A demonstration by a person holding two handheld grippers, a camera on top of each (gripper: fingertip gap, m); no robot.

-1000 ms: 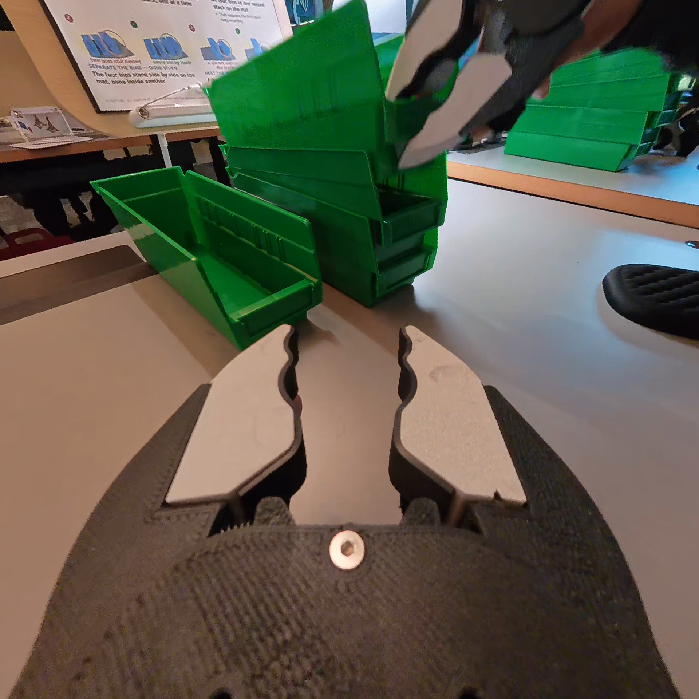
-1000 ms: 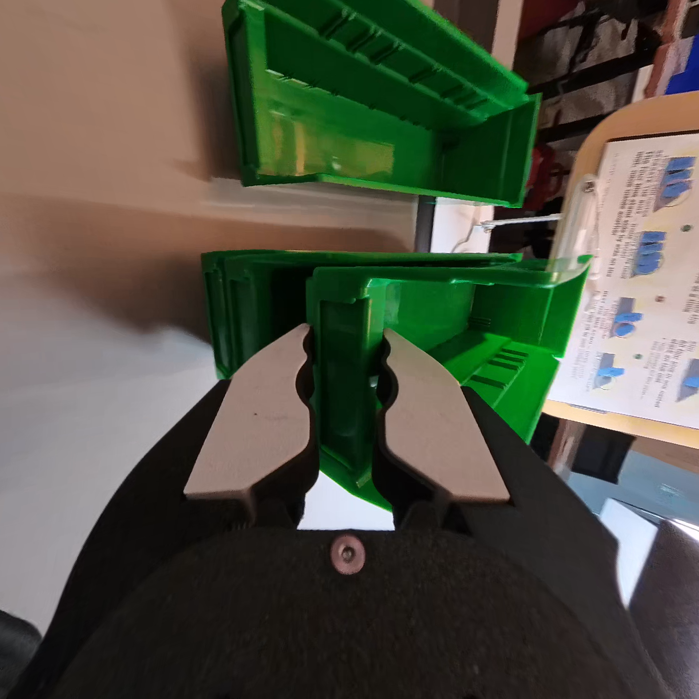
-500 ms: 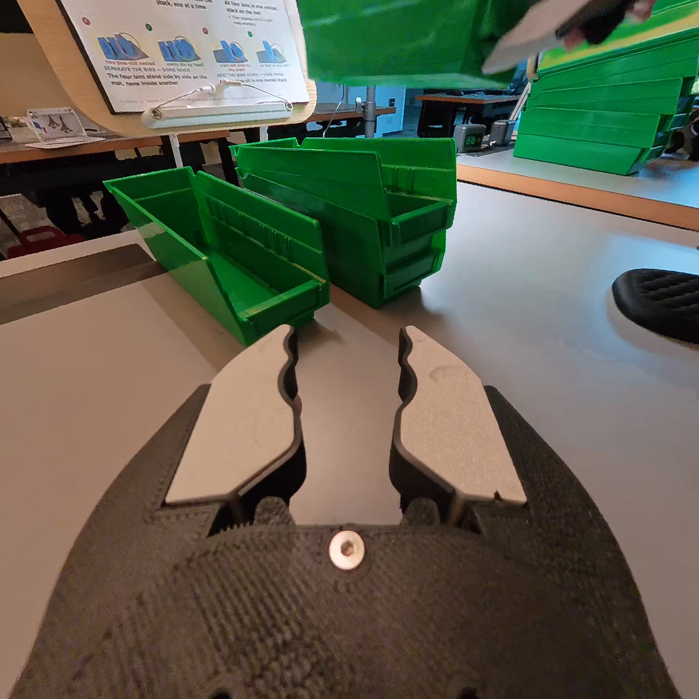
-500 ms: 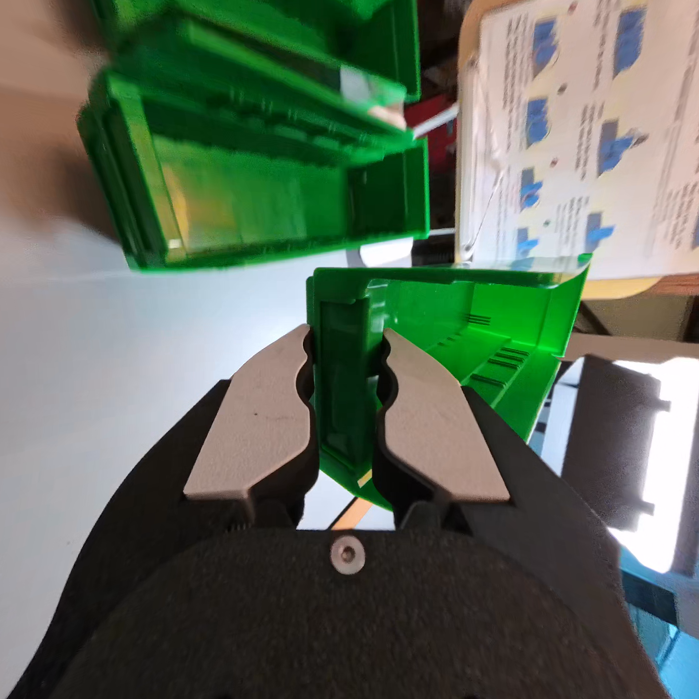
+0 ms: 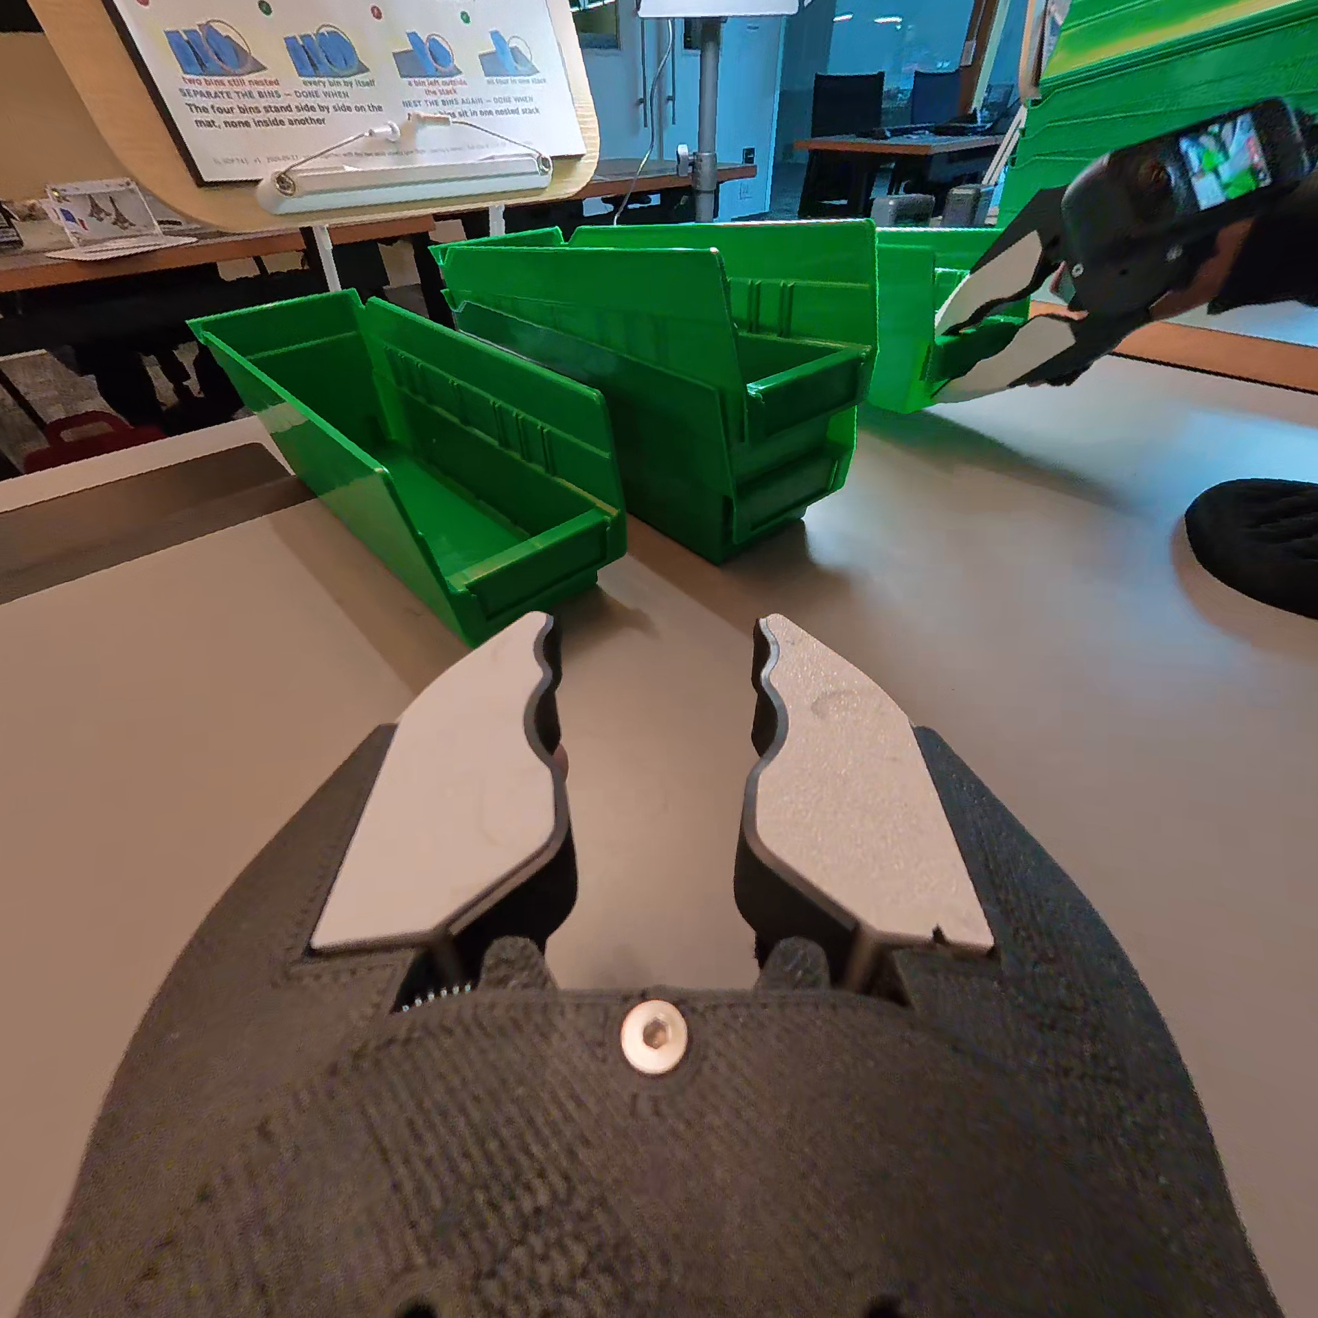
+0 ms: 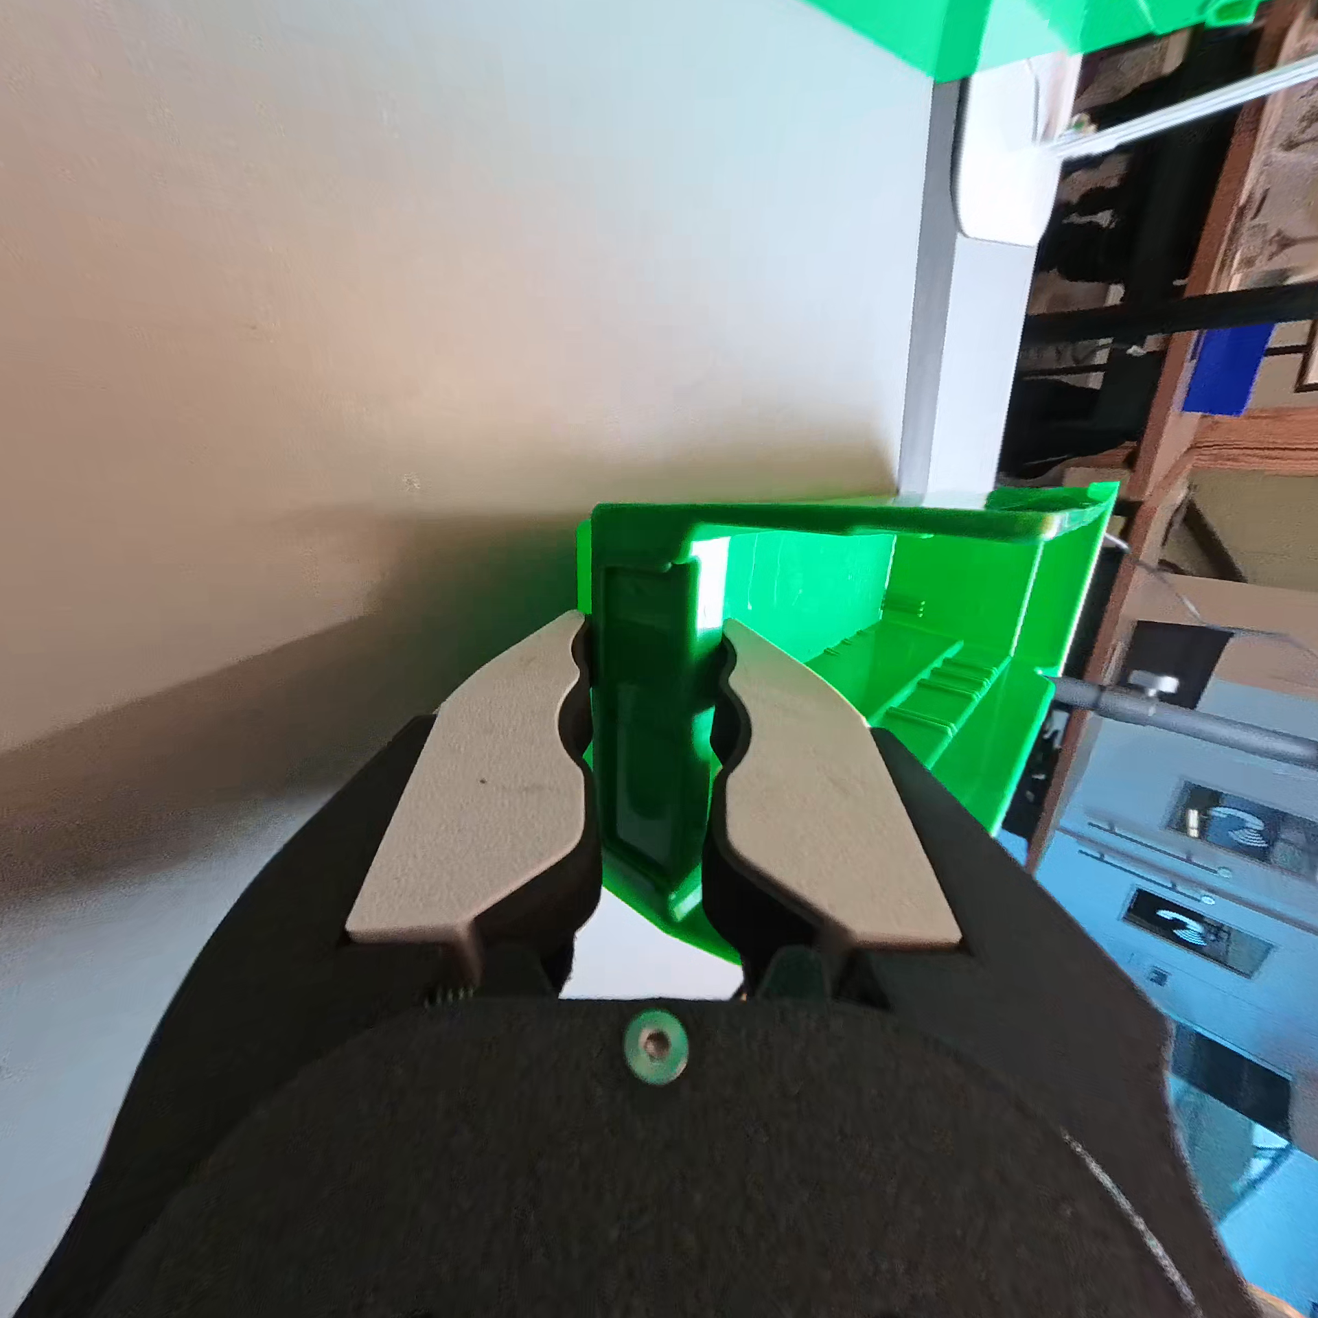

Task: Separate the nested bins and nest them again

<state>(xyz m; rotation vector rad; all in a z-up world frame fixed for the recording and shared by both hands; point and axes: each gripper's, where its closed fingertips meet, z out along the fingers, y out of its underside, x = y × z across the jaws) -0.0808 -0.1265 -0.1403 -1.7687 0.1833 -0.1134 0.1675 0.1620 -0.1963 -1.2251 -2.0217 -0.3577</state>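
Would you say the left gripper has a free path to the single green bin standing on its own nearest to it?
Probably yes. The left gripper is open and empty, and only bare table lies between it and the single bin, whose front lip faces it.

Left wrist view looks low along the desk; right view, rolled sideways, sits close; both share the held bin.

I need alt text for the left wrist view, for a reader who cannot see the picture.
The open, empty left gripper hovers over a grey table, facing green bins: a single bin on the left and a nested stack beside it. At far right, the right gripper clamps the front lip of a third bin that is at table level.
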